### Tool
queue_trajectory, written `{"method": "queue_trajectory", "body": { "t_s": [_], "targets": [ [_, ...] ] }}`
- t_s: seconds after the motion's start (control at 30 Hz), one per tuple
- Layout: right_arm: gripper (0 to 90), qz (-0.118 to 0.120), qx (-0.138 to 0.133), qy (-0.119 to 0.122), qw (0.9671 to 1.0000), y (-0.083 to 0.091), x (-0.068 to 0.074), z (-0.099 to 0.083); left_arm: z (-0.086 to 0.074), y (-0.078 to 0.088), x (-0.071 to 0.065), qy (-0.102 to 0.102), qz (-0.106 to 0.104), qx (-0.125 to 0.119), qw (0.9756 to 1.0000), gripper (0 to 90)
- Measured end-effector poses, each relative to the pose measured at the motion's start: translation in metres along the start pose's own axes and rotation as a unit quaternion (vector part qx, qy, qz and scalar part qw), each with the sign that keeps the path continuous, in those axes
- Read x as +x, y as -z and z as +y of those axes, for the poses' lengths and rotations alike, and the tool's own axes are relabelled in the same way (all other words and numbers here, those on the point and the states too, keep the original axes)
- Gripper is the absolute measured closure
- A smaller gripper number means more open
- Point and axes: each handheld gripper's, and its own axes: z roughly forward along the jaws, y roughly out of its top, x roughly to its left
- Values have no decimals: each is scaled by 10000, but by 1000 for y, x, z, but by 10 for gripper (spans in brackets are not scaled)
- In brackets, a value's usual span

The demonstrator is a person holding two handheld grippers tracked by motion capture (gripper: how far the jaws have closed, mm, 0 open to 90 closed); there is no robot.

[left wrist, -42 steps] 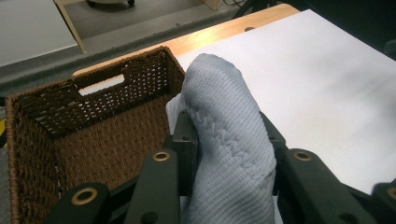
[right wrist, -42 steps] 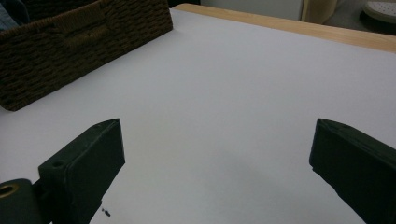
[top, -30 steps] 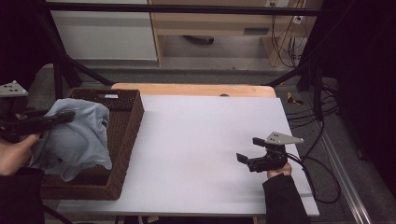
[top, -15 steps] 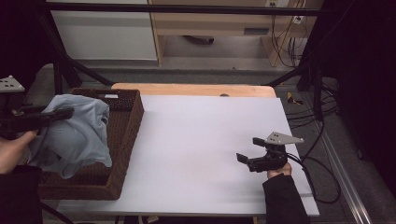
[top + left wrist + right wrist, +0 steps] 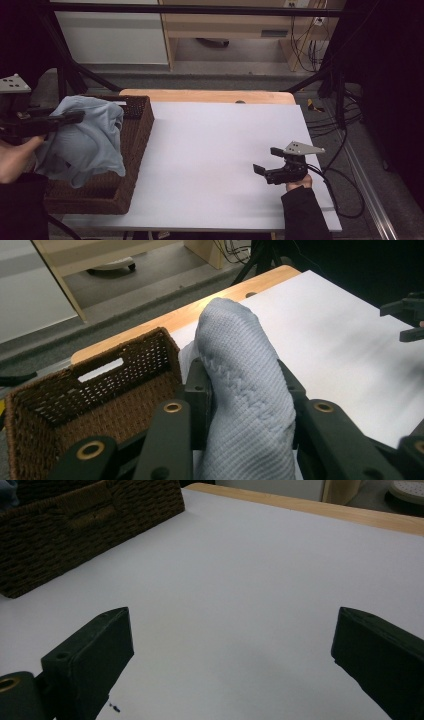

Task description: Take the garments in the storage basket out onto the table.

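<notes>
A light blue cloth [image 5: 90, 142] hangs over the brown wicker basket [image 5: 134, 142] at the table's left, bunched at the top and drooping into the basket. My left gripper [image 5: 74, 118] is shut on the cloth's upper fold. In the left gripper view the knitted fabric [image 5: 240, 365] bulges up between both black jaws of the left gripper [image 5: 243, 390], with the basket [image 5: 75, 395] below and behind. My right gripper [image 5: 267, 160] rests low over the white table [image 5: 210, 140] at the right, held by a hand. Its jaws stand wide apart with nothing between them in the right gripper view [image 5: 232, 650].
The basket's woven wall [image 5: 90, 525] stands far left of the right gripper. A wooden strip [image 5: 210, 96] runs along the table's far edge. Cables [image 5: 345, 165] trail off the right side. A black frame bar [image 5: 200, 9] crosses the back.
The left gripper has risen and drifted slightly left, lifting the blue cloth higher above the basket. The right gripper has stayed where it was.
</notes>
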Motion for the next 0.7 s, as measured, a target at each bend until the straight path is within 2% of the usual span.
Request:
{"method": "queue_trajectory", "body": {
  "t_s": [0.3, 0.7],
  "targets": [
    [36, -4, 6, 11, 10000, 0, 0, 0, 8, -4, -8, -100, -56, -18, 9999, 674],
    [36, 2, 7, 5, 10000, 0, 0, 0, 24, -14, -26, -341, -178, 9, 9993, 674]
  ]
}}
